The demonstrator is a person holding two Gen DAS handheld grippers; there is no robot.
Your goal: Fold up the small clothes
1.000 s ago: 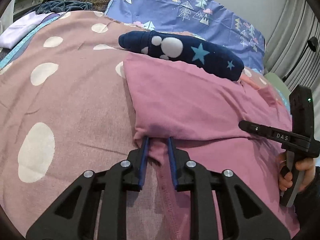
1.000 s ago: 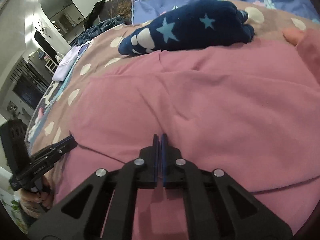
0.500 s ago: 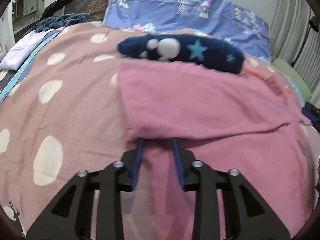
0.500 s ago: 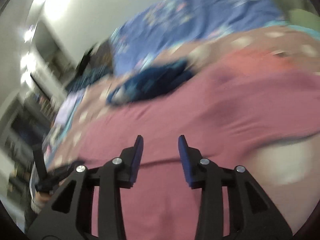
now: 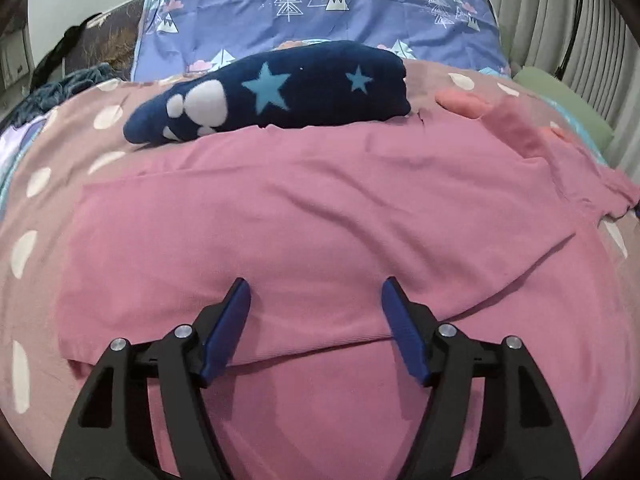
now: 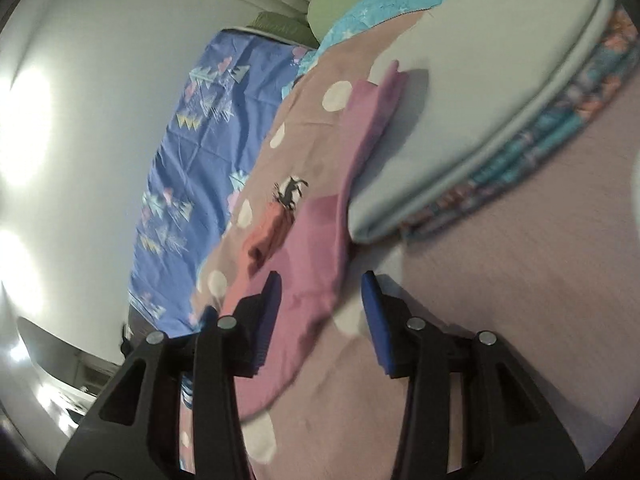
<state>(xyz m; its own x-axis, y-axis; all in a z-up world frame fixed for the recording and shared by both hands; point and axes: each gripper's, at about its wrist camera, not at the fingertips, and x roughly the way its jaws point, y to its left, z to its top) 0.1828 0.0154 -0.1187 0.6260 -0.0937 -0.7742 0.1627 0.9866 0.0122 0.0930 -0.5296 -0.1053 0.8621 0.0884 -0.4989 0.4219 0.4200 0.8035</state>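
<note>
My left claw [image 5: 316, 308] hangs spread over the pink garment [image 5: 320, 216]; its jaws have just been opening, and nothing is pinched between them, the cloth simply lying beneath and ahead of the blue pads [image 5: 226, 328]. The garment is spread across the dotted bedspread [image 5: 28, 248] in front of this claw, with a folded layer whose edge runs across just below the fingertips. Beyond it, at the far edge of the pink cloth, lies a navy fleece piece [image 5: 288, 92] with stars and a paw print, and behind that a blue pillow with a tree print [image 5: 320, 4]. To the far right of this claw a coral-coloured scrap [image 5: 464, 104] rests by the garment's corner. My right claw [image 6: 322, 300] is rolled sideways, so its view is tilted; its jaws have also just been opening and stand apart, holding nothing. An end of the pink garment [image 6: 320, 240] runs up between and past its pads, lying on the bedspread [image 6: 520, 280], with a pale grey folded piece [image 6: 480, 100] just to its right.
</note>
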